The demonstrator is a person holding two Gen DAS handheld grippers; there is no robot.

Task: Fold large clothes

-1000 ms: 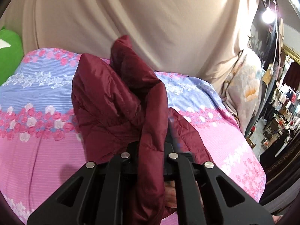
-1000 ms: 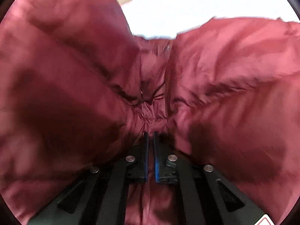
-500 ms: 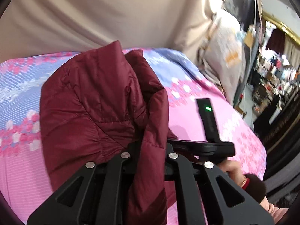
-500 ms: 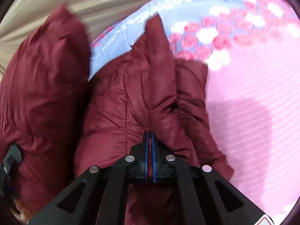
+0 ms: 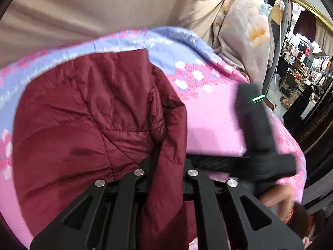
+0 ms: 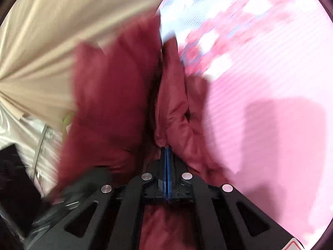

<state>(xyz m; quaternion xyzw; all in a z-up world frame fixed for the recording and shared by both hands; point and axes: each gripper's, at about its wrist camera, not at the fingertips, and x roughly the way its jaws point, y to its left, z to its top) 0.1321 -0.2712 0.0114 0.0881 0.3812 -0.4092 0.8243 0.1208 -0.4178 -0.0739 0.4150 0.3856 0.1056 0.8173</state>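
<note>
A maroon quilted puffer jacket [image 5: 87, 125] is bunched over a pink-and-lavender floral bedspread [image 5: 212, 120], pinched at two places by handheld tongs. The left gripper [image 5: 165, 164] is clamped on a thick fold of the jacket that runs down between its black fingers. Just to its right, the right gripper [image 5: 258, 137] crosses in front, a green indicator light glowing on its body, with the person's right hand [image 5: 276, 200] below it. In the right wrist view, the blue-padded jaws of the right gripper [image 6: 167, 156] are pressed together on a jacket edge. A beige curtain [image 5: 100, 10] closes off the far side; a floral drape [image 5: 245, 31] hangs at right, beside cluttered shop racks [image 5: 301, 62]. Bare pink bedspread lies right of the jacket.
</note>
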